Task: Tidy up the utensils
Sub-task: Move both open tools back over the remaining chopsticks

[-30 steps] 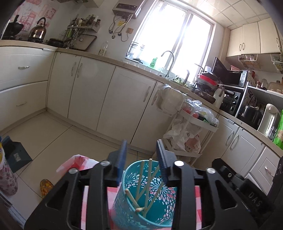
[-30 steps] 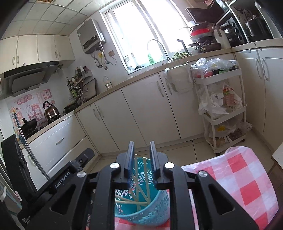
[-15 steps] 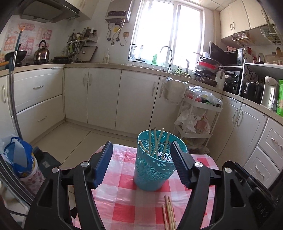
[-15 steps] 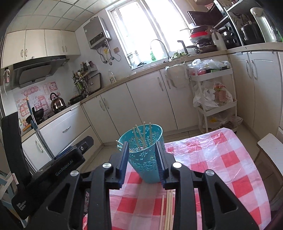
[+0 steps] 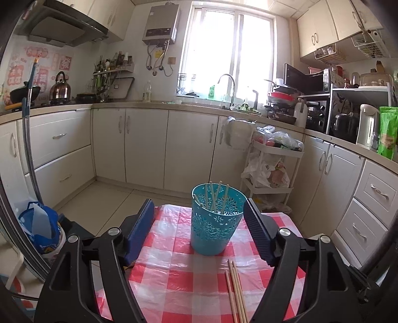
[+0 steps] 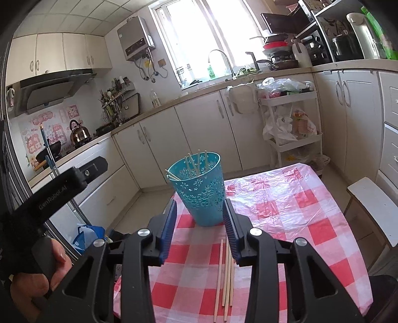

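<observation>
Teal cup (image 5: pixel 215 221) upright on the checked counter (image 5: pixel 179 273), chopsticks (image 5: pixel 211 196) inside, lower ends hidden. Loose chopsticks (image 5: pixel 235 285) lie near it, cut off at frame bottom. Left tool (image 5: pixel 199 231) and right tool (image 6: pixel 200 223) just opened, both released, nothing between.

A kettle (image 5: pixel 60 85) stands on the stove beside a black pot (image 5: pixel 24 93). A faucet (image 5: pixel 227 85) arches before the window (image 5: pixel 227 49), with a water heater (image 5: pixel 161 23) hung to its left. A white cart (image 5: pixel 273 171) holds plastic bags. A microwave (image 5: pixel 317 115) sits on the counter (image 5: pixel 199 106).
</observation>
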Tool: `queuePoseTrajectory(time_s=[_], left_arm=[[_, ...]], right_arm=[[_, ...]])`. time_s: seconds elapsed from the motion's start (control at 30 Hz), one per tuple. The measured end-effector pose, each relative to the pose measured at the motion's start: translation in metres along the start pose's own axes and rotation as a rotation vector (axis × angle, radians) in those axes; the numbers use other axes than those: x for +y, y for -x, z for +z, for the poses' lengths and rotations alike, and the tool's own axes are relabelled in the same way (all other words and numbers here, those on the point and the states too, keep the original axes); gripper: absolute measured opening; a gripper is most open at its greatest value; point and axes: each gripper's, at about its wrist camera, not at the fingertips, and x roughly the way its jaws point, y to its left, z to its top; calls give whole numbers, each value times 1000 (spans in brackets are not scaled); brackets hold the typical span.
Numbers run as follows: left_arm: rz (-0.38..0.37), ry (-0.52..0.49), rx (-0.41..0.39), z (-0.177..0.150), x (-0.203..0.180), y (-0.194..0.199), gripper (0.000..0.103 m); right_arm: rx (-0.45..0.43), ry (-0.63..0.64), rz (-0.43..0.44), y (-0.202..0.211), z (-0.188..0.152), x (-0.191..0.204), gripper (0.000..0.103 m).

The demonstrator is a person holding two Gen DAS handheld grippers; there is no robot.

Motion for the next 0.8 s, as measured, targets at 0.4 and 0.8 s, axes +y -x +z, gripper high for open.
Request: queuePoseTrajectory(time_s=[0.4, 0.8], left_arm=[[-3, -31, 6, -5, -9, 37, 75], [51, -6, 249, -71, 35, 24, 84]], right_arm=[[49, 12, -31, 26, -20, -2, 44], [315, 94, -127, -36, -85, -34, 29]])
